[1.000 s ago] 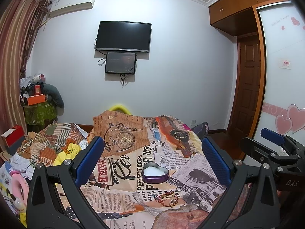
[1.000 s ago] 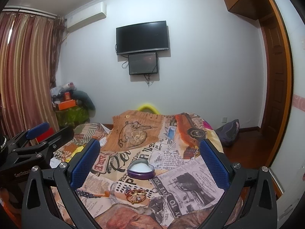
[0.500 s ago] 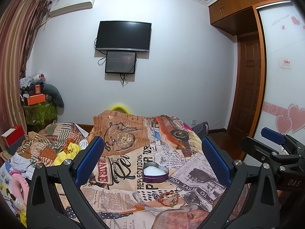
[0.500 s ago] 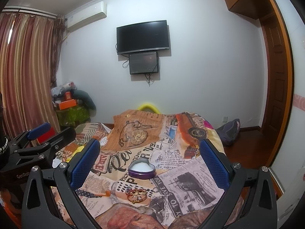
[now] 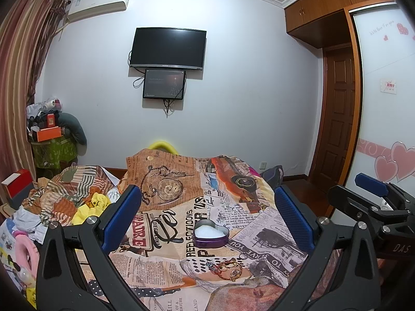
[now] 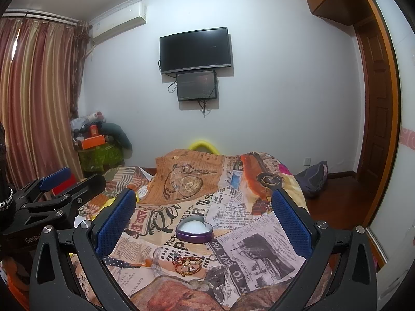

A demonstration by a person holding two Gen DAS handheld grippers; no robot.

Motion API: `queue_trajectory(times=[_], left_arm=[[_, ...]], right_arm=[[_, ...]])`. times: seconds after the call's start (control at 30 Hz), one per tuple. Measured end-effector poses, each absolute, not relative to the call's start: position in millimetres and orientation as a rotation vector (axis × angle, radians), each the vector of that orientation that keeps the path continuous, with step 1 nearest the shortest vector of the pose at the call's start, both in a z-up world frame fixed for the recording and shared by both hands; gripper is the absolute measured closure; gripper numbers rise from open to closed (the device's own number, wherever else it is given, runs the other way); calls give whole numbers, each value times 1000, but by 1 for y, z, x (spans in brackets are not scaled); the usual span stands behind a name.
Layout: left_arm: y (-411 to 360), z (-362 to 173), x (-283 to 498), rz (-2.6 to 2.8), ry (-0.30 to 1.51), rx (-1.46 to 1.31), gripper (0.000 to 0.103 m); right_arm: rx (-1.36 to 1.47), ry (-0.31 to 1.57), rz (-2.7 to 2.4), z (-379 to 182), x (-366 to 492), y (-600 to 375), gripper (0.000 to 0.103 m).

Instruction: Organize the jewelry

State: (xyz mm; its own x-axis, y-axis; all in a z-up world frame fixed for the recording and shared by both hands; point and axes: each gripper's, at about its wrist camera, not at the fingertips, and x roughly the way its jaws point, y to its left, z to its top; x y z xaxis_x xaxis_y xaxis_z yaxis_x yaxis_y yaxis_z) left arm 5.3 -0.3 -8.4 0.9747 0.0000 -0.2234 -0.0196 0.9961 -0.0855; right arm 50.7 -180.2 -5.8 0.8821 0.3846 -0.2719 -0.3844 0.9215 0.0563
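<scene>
On the newsprint-patterned bedspread (image 5: 262, 230) lies a small heap of jewelry (image 5: 226, 267) — gold and red pieces tangled together, too small to sort out. Just beyond it sits a purple heart-shaped tin (image 5: 210, 233), lid off, white inside. Above the bed, the left gripper (image 5: 207, 217) and right gripper (image 6: 205, 215) hover side by side — jaws wide apart, holding nothing.

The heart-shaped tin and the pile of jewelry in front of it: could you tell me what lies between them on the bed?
Only bare newspaper-print bedspread separates the heart-shaped tin from the jewelry; the right wrist view shows it best.
</scene>
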Motion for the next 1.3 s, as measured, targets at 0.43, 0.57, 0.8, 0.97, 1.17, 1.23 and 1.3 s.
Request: queue_trajectory(times=[0.43, 0.57, 0.8, 0.97, 1.17, 1.23, 1.3], left_arm=[[0, -10, 6, 9, 229, -90, 0], [-1, -13, 9, 8, 235, -91, 0], [-2, -15, 14, 11, 244, -95, 0], [-1, -18, 20, 12, 257, -98, 0], [4, -26, 35, 23, 297, -101, 0], [7, -32, 44, 31, 322, -103, 0], [10, -39, 53, 42, 353, -106, 0]], right_arm=[[1, 285, 399, -5, 50, -180, 0], [2, 288, 401, -6, 51, -180, 0], [2, 295, 403, -6, 52, -179, 0], [5, 310, 405, -8, 59, -180, 0], [-1, 350, 397, -16, 75, -178, 0], [-1, 375, 389, -22, 83, -179, 0], [2, 403, 380, -28, 91, -181, 0]])
